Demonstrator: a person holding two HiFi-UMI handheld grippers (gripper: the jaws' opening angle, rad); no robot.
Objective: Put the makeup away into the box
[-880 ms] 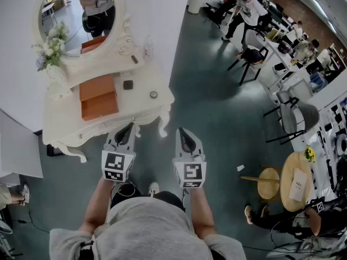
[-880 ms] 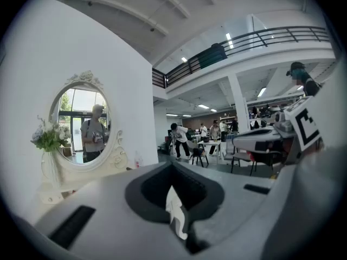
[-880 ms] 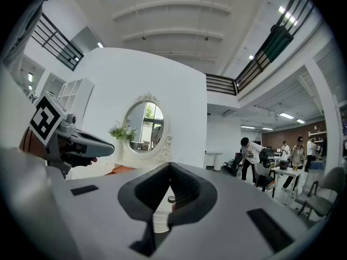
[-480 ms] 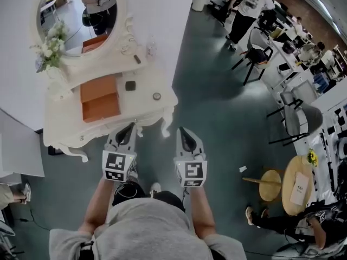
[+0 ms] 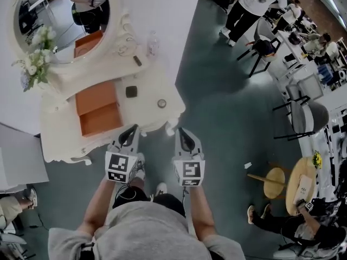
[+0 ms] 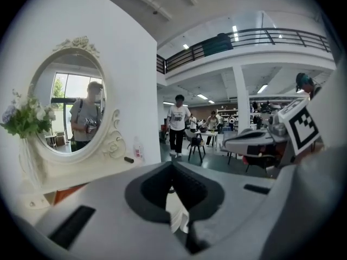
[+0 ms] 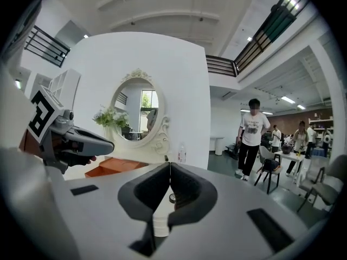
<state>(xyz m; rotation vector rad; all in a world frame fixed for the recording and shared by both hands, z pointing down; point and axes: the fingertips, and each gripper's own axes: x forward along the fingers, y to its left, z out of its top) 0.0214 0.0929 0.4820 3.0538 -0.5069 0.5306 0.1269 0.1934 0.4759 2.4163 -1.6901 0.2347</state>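
Step in hand: approach, as I judge it. Nothing is picked up yet.
Left claw (image 5: 133, 130): jaws together and empty, tip at the front edge of the counter (image 5: 143, 112).
Right claw (image 5: 180, 130): jaws together and empty, over the floor just off the counter's right front corner.
Makeup: a black square compact (image 5: 131, 91) and a small round pot (image 5: 161, 103) lie on the counter. A dark stick (image 5: 137, 60) and a clear bottle (image 5: 153, 45) sit on the ledge under the mirror (image 5: 59, 15).
Box: the orange box (image 5: 97, 96) appears open and sits just left of the compact.
Doing it well: part the jaws before reaching in. The pot and compact are low, so come down steeply and pinch them by their sides. Lift clear of the box wall before letting go.
Head view only: it shows the whole layout, with the box beside the compact and the pot nearest the right claw.
Right gripper view only: the pot sits in line with the seam of the jaws.
Left gripper view only: the stick and bottle appear side-on against the mirror's frame.
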